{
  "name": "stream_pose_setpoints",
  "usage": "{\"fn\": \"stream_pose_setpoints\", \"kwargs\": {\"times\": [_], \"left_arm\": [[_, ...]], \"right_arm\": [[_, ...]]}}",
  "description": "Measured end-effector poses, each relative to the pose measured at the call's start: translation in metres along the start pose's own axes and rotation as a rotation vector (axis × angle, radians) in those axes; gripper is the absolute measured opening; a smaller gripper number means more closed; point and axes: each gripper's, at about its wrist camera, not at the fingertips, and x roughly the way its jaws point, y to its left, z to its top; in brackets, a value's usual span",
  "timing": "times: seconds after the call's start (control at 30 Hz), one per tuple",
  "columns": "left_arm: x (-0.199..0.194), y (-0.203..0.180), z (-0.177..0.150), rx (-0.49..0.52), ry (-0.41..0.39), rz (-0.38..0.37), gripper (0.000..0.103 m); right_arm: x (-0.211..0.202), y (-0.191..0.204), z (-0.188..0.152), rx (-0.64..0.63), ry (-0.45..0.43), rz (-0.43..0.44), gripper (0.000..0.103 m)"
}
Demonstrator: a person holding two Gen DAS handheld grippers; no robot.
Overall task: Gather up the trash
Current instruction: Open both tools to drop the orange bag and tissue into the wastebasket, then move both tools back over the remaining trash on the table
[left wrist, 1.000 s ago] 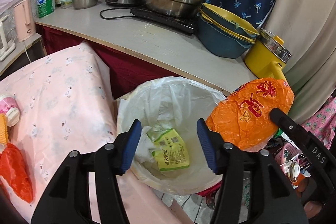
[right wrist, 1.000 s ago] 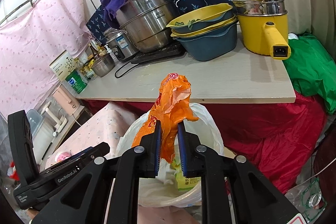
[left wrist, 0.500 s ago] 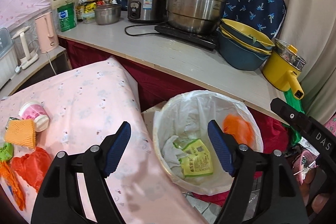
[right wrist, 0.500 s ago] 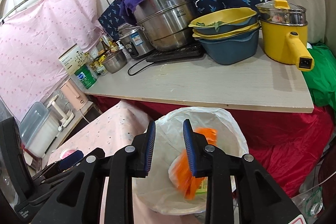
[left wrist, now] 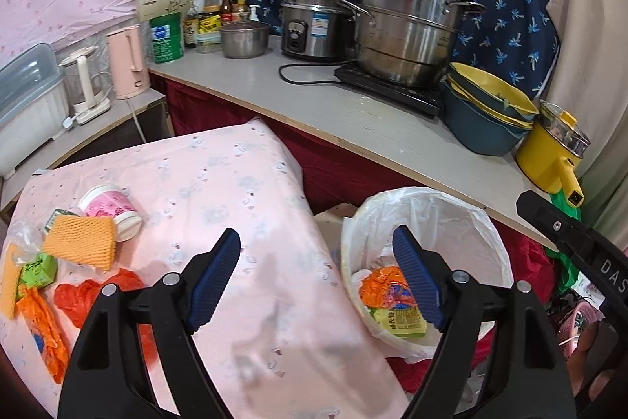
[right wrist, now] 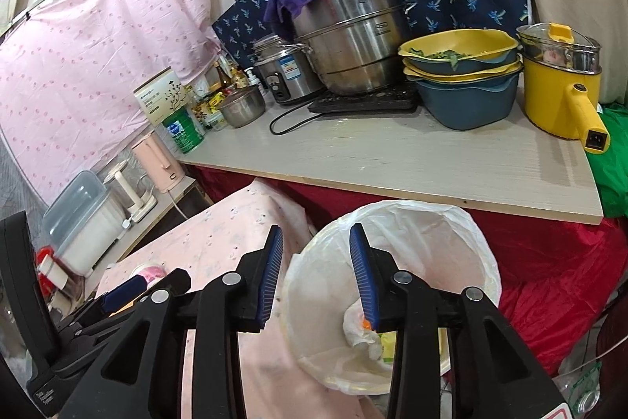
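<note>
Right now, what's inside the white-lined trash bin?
In the white-lined trash bin: a crumpled orange plastic bag on top, a yellow-green printed packet and white crumpled paper. Anything under these is covered; the left gripper finger blocks part of the view.

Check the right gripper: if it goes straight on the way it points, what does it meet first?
Probably the white bin liner at the bin's near rim; the open right gripper sits just over it. Depth is unclear.

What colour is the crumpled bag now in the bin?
Orange bag, with red print; clearest in the left wrist view.
</note>
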Motion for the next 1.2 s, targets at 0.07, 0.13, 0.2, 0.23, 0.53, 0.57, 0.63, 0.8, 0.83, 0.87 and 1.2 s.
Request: {"fn": "stream_pose_setpoints", "kwargs": {"times": [0.07,0.13,0.2,0.23,0.53,0.57,0.63,0.8,0.83,0.87,1.2], "left_arm": [[-0.006,0.009,-0.001,-0.014,-0.004,0.019,0.079],[-0.013,0.021,-0.003,-0.032,-0.008,0.038,0.079],[-0.02,0.032,-0.005,-0.045,-0.014,0.062,0.08],[-0.024,0.039,-0.006,-0.051,-0.018,0.078,0.08],[-0.052,0.116,-0.028,-0.134,-0.009,0.229,0.08],[-0.054,0.126,-0.031,-0.147,-0.003,0.244,0.081],[-0.058,0.146,-0.037,-0.18,0.013,0.269,0.082],[-0.071,0.193,-0.059,-0.26,0.036,0.332,0.083],[-0.073,0.202,-0.064,-0.277,0.042,0.345,0.085],[-0.075,0.211,-0.068,-0.293,0.048,0.356,0.085],[-0.08,0.269,-0.104,-0.399,0.107,0.397,0.088]], "right_arm": [[-0.001,0.009,-0.002,-0.013,0.003,0.012,0.037],[-0.001,0.019,-0.004,-0.029,0.009,0.026,0.037],[-0.001,0.031,-0.008,-0.049,0.016,0.041,0.038],[-0.001,0.036,-0.01,-0.057,0.019,0.048,0.04],[0.007,0.096,-0.032,-0.135,0.069,0.121,0.047],[0.008,0.104,-0.036,-0.145,0.078,0.13,0.047],[0.012,0.119,-0.045,-0.164,0.097,0.144,0.049],[0.021,0.157,-0.069,-0.208,0.15,0.183,0.055],[0.024,0.164,-0.074,-0.216,0.161,0.19,0.055],[0.025,0.169,-0.078,-0.222,0.17,0.195,0.056],[0.051,0.209,-0.112,-0.25,0.27,0.231,0.06]]}}
